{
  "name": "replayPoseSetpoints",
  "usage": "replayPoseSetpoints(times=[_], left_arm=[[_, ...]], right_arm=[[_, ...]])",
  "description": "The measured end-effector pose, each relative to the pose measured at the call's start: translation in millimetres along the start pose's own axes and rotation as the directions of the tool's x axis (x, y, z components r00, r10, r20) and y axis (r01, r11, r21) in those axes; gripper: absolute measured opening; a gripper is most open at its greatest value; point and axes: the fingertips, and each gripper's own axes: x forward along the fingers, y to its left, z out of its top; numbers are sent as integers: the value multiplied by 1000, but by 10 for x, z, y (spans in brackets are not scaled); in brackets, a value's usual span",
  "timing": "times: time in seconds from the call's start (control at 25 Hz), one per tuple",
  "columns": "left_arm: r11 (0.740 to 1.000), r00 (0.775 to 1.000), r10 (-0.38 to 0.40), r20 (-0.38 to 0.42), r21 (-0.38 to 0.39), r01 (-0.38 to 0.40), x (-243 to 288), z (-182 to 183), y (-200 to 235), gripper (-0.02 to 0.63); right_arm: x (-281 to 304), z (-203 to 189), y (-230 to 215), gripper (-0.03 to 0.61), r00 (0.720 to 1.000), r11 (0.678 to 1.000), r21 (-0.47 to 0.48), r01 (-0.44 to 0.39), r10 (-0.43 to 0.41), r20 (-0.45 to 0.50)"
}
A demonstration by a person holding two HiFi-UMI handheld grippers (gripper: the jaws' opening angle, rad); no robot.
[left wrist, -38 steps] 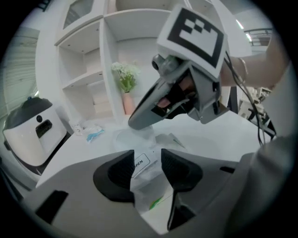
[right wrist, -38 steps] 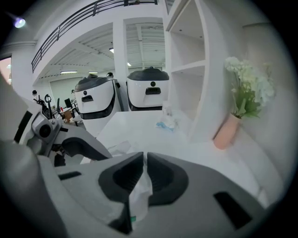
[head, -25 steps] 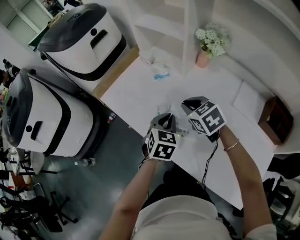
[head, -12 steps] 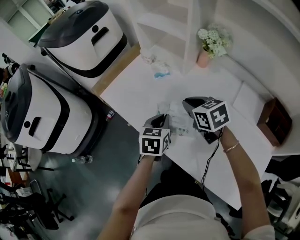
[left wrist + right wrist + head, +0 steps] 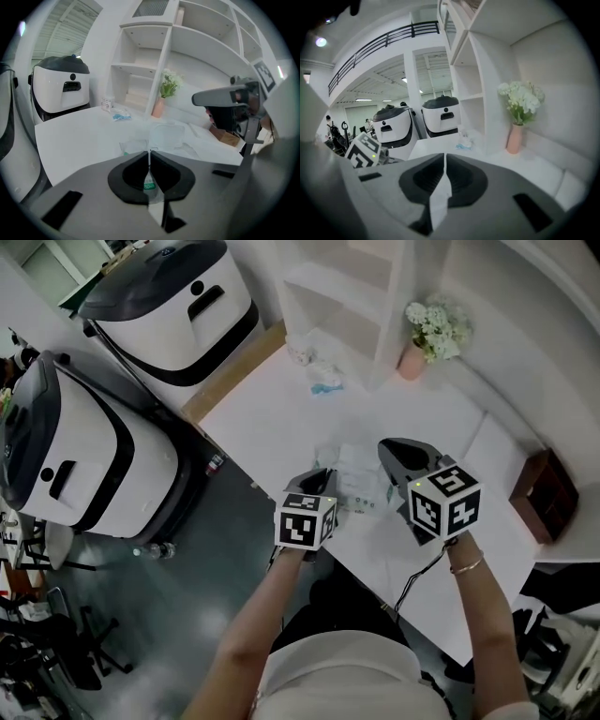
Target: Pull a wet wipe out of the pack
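White tabletop point(image 5: 272, 423) takes up the middle of the head view, and the pink vase point(image 5: 411, 360) of pale flowers point(image 5: 433, 324) at its far side serves as the marker for everything else. The wet wipe pack point(image 5: 359, 482) lies well on the person's side of that vase, close to the table's near edge. The left gripper point(image 5: 323, 476) comes at the pack from the side farther from the vase. Its jaws are pressed together on the pack's clear plastic edge, and a green label shows in the slit between them (seen plainly in the left gripper view).

The right gripper point(image 5: 386, 446) hangs between the vase and the pack's right end, raised off the table. Its jaws are closed on a wet wipe point(image 5: 438, 201), a white sheet that runs up through the thin gap between them. Whether the sheet's other end is free of the pack cannot be told.

Left of the vase, near the shelf unit point(image 5: 347, 296), sits a small blue-and-clear wrapper point(image 5: 323, 383). Right of the vase and nearer the person is a brown wooden box point(image 5: 542, 491). Far to the left of the vase, off the table, stand two white machines with dark tops point(image 5: 141, 324).
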Motion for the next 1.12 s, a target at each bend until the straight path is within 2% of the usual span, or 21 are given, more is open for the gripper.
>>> replayPoseSetpoints(times=[0.04, 0.12, 0.24, 0.32, 0.48, 0.76, 0.96, 1.12], left_arm=[[1000, 1000, -2, 2, -2, 2, -3, 2, 1, 5], [1000, 1000, -5, 7, -3, 5, -9, 3, -2, 5], [1000, 1000, -1, 13, 6, 1, -21, -2, -11, 5], [1000, 1000, 3, 15, 12, -3, -18, -3, -9, 5], [1000, 1000, 1, 18, 8, -1, -10, -10, -18, 5], [1000, 1000, -6, 14, -1, 6, -18, -21, 0, 5], [1000, 1000, -13, 11, -15, 14, -5, -41, 11, 5], [1000, 1000, -21, 6, -22, 21, 3, -41, 7, 5]], right_arm=[[-26, -29, 96, 17, 1000, 999, -38, -15, 15, 7], [-3, -200, 291, 15, 998, 988, -143, -49, 44, -39], [147, -536, 503, 11, 984, 946, -307, -104, 53, -172], [270, -711, 565, 11, 967, 920, -367, -139, 46, -250], [436, -853, 554, 12, 944, 898, -404, -172, 33, -328], [547, -955, 524, 14, 883, 818, -502, -281, 17, -468], [593, -1021, 517, 18, 819, 764, -510, -396, 43, -572], [615, -1064, 541, 20, 769, 698, -524, -488, 60, -637]])
